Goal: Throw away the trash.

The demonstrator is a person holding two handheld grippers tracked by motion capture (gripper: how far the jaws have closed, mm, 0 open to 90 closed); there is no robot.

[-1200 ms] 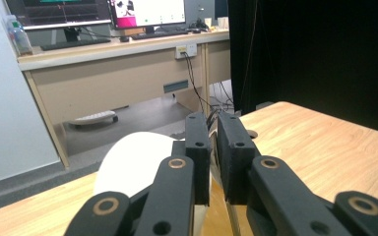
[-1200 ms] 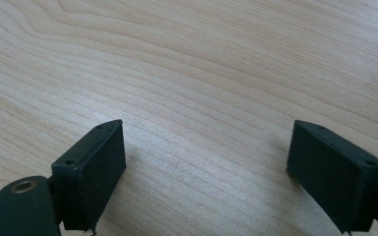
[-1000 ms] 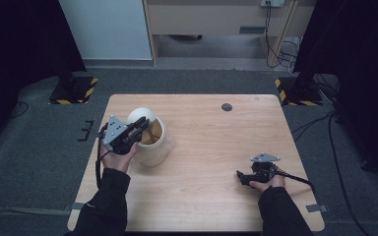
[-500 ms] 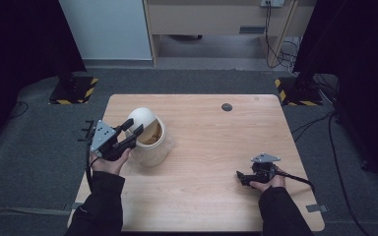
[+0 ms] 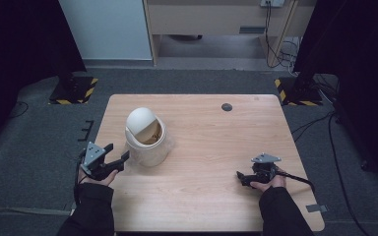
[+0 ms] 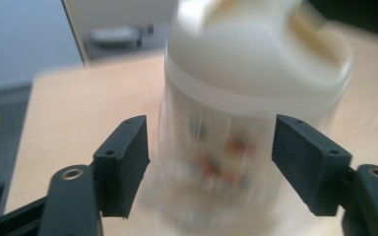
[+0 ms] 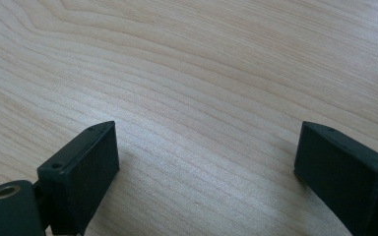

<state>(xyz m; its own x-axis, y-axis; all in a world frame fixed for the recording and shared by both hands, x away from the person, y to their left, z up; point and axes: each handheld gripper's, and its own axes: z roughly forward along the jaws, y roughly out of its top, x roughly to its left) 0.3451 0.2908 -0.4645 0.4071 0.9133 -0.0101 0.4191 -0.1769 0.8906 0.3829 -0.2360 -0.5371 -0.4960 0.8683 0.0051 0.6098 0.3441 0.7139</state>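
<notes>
One thing mattered on the pale wooden table [image 5: 211, 147]: the small cream plastic bin with a domed swing lid [image 5: 146, 136], standing upright toward the table's left side, well clear of the dark round grommet [image 5: 227, 107] near its far edge. In the high view your left gripper [image 5: 112, 161] hung just left of the bin at the table's left edge, its jaws having just been opening, wide apart and holding nothing. Your right gripper [image 5: 239, 177] sat well to the right of the bin, near the table's front.

In the left gripper view the bin [image 6: 256, 98] was blurred beyond the spread jaws, its translucent wall showing coloured bits inside. You should have judged it light, thin-walled, smooth and easy to tip; grip it by the stiff rim, since the lid pivots.

In the right gripper view your jaws stood wide over bare wood [image 7: 202, 98], empty.
</notes>
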